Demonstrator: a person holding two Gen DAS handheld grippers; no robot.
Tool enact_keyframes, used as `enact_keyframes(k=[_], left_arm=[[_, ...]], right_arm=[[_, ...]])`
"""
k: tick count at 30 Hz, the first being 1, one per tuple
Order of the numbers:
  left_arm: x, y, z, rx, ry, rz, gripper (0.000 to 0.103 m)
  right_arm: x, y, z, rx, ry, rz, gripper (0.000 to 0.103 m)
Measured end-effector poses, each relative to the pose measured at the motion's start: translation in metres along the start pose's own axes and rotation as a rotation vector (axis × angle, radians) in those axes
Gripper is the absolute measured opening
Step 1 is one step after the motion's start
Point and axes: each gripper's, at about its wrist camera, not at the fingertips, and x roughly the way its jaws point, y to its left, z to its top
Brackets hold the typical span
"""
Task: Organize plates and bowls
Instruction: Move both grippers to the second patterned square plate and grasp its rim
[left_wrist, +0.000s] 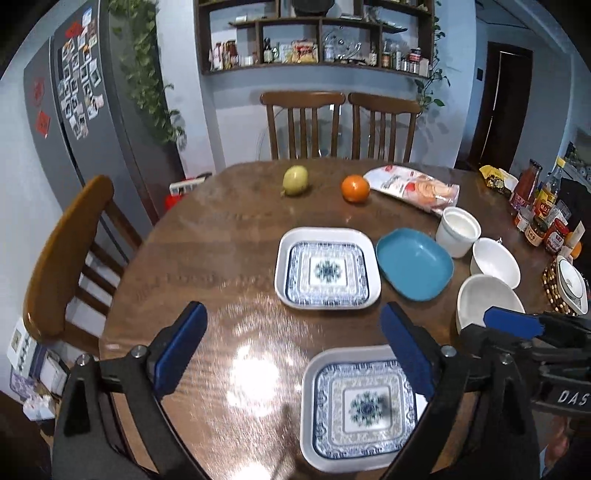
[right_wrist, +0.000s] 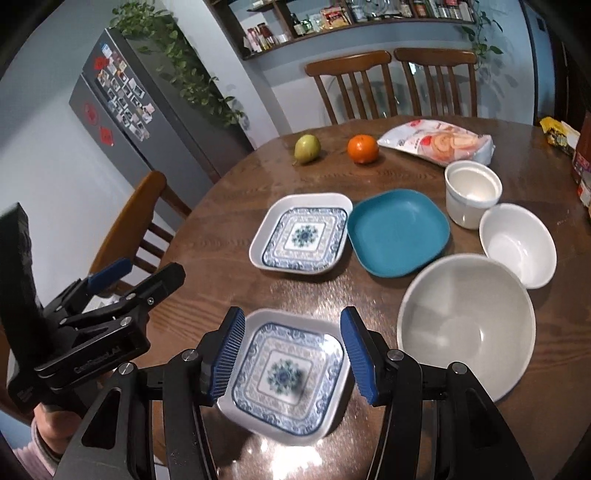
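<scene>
Right hand-held gripper (right_wrist: 291, 354) jaws apart over near patterned plate (right_wrist: 288, 376), seemingly not gripping; left hand-held gripper (left_wrist: 293, 347) apart too. I risk the plate skidding on the glossy table (left_wrist: 221, 229).

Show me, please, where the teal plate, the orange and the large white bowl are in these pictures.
teal plate (right_wrist: 397, 232): right wrist view, middle of its inner surface.
orange (right_wrist: 362, 148): right wrist view, middle of its skin.
large white bowl (right_wrist: 467, 325): right wrist view, inside bottom.
</scene>
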Motion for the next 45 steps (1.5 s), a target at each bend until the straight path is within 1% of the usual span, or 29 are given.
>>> enact_keyframes(k=[2,6,12,16,19,22,24,28,32,34,36,39,40,41,43,45], left_arm=[[-0.001,-0.001,0.007,0.016,-0.024,0.003,0.101],[0.002,-0.001,0.019,0.029,-0.048,0.006,0.101],[0.017,0.004,0.033,0.038,-0.049,0.014,0.101],[0.034,0.008,0.048,0.049,-0.046,0.013,0.102],[0.058,0.017,0.059,0.031,-0.003,0.027,0.102],[0.088,0.033,0.067,-0.012,0.067,0.055,0.102],[0.109,0.043,0.066,-0.05,0.116,0.062,0.102],[0.14,0.053,0.057,-0.092,0.191,0.042,0.102],[0.163,0.05,0.044,-0.094,0.237,0.011,0.102],[0.172,0.047,0.038,-0.101,0.261,-0.006,0.102],[0.18,0.045,0.035,-0.108,0.273,-0.02,0.101],[0.189,0.043,0.031,-0.111,0.288,-0.032,0.1],[0.191,0.042,0.03,-0.112,0.294,-0.035,0.1],[0.192,0.042,0.028,-0.114,0.299,-0.04,0.099],[0.195,0.041,0.025,-0.117,0.311,-0.048,0.099],[0.199,0.041,0.021,-0.117,0.323,-0.055,0.096]], right_arm=[[0.003,0.003,0.006,-0.004,-0.007,0.002,0.055],[0.01,0.007,0.016,-0.009,-0.009,0.0,0.055],[0.024,0.011,0.031,-0.015,-0.008,-0.01,0.055],[0.037,0.008,0.049,-0.005,-0.006,-0.037,0.055],[0.047,0.002,0.064,0.027,0.002,-0.045,0.055],[0.061,-0.006,0.079,0.047,0.018,-0.069,0.055],[0.075,-0.013,0.09,0.057,0.045,-0.085,0.055],[0.103,-0.027,0.103,0.08,0.109,-0.09,0.055],[0.137,-0.044,0.117,0.112,0.17,-0.069,0.055],[0.151,-0.052,0.122,0.119,0.192,-0.086,0.055],[0.163,-0.053,0.127,0.103,0.201,-0.084,0.055],[0.178,-0.051,0.133,0.063,0.217,-0.053,0.055],[0.184,-0.05,0.135,0.055,0.227,-0.057,0.055],[0.191,-0.049,0.136,0.041,0.236,-0.084,0.055],[0.199,-0.05,0.139,0.021,0.254,-0.096,0.055],[0.208,-0.047,0.138,-0.018,0.293,-0.121,0.055]])
